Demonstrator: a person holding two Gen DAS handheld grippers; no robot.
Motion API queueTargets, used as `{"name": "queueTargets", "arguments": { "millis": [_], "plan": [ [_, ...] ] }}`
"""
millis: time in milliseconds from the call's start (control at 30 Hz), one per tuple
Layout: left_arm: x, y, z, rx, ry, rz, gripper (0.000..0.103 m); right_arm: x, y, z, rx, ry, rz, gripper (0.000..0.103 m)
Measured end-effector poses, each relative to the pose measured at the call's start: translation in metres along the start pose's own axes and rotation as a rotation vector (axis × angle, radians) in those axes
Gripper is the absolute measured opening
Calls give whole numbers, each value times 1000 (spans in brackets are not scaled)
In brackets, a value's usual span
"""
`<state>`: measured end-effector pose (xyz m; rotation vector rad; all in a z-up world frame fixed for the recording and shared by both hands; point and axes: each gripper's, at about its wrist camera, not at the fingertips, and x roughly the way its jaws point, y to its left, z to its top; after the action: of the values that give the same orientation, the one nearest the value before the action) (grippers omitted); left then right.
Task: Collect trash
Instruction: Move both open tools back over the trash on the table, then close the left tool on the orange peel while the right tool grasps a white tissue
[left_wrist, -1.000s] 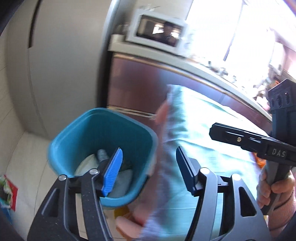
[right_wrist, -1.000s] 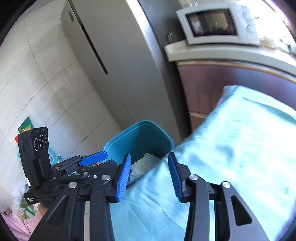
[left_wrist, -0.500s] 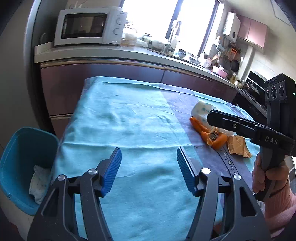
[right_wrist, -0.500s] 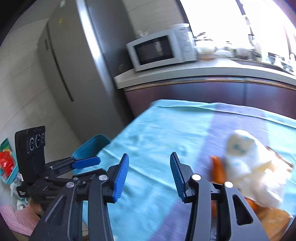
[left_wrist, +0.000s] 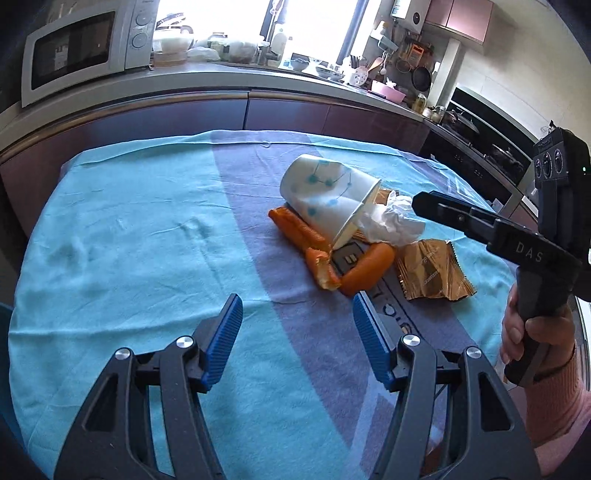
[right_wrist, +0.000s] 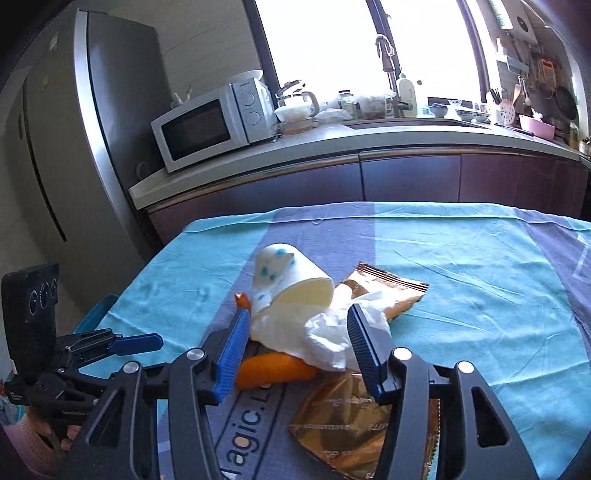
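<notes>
So we've swung both grippers away from the blue bin and back over the table, which a second ago only showed up as the edge of the teal cloth (left_wrist: 122, 236). Now the whole trash pile sits right in front of us, a little to the right of the cloth's middle: a tipped-over paper cup (left_wrist: 328, 199) with blue dots, a crumpled white tissue (left_wrist: 391, 221) spilling out of its mouth, some orange peel pieces (left_wrist: 317, 254) under and beside it, and a gold wrapper (left_wrist: 430, 273) lying flat on the near right side.

The left gripper (left_wrist: 293, 338) hangs over bare cloth short of the pile, fingers apart, nothing between them. The right gripper (right_wrist: 295, 350) is the busy one: its jaws are opening, wider than they were over the bin, and in its own view the tissue and the cup's rim sit in the gap between them, though the blue pads aren't pressing on anything yet.

Our read: the last drop-off is done and we're lining up the next grab, probably the tissue or cup. Only a sliver of the bin (right_wrist: 98, 314) shows now, at the table's left edge.
</notes>
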<state>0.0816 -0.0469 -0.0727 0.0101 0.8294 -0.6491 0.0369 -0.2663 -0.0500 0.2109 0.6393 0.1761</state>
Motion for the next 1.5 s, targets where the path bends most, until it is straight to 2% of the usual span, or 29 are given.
{"name": "queueTargets", "arguments": {
  "millis": [133,367,467,633,667,700,767,900,1500],
  "plan": [
    [18,-4,12,-16,36,7,59,6,-17,-6,22,26,-17,53],
    [43,-6,20,-34,102,7,47,16,-21,-10,26,54,-30,53],
    [46,-7,25,-34,115,-16,36,18,-22,-9,35,61,-35,51],
    [51,-5,28,-49,126,-31,27,24,-26,-9,46,77,-28,42],
    [51,-4,28,-53,128,-37,20,25,-26,-9,46,82,-27,38],
    [52,-4,28,-58,131,-40,17,27,-26,-9,46,89,-25,33],
    [52,-4,27,-63,130,-42,16,28,-27,-10,48,96,-18,23],
    [49,-4,25,-61,118,-37,13,24,-28,-9,51,85,-6,11],
    [7,-2,17,-46,35,-13,10,-17,-31,-1,73,-15,23,6]
  ]
}}
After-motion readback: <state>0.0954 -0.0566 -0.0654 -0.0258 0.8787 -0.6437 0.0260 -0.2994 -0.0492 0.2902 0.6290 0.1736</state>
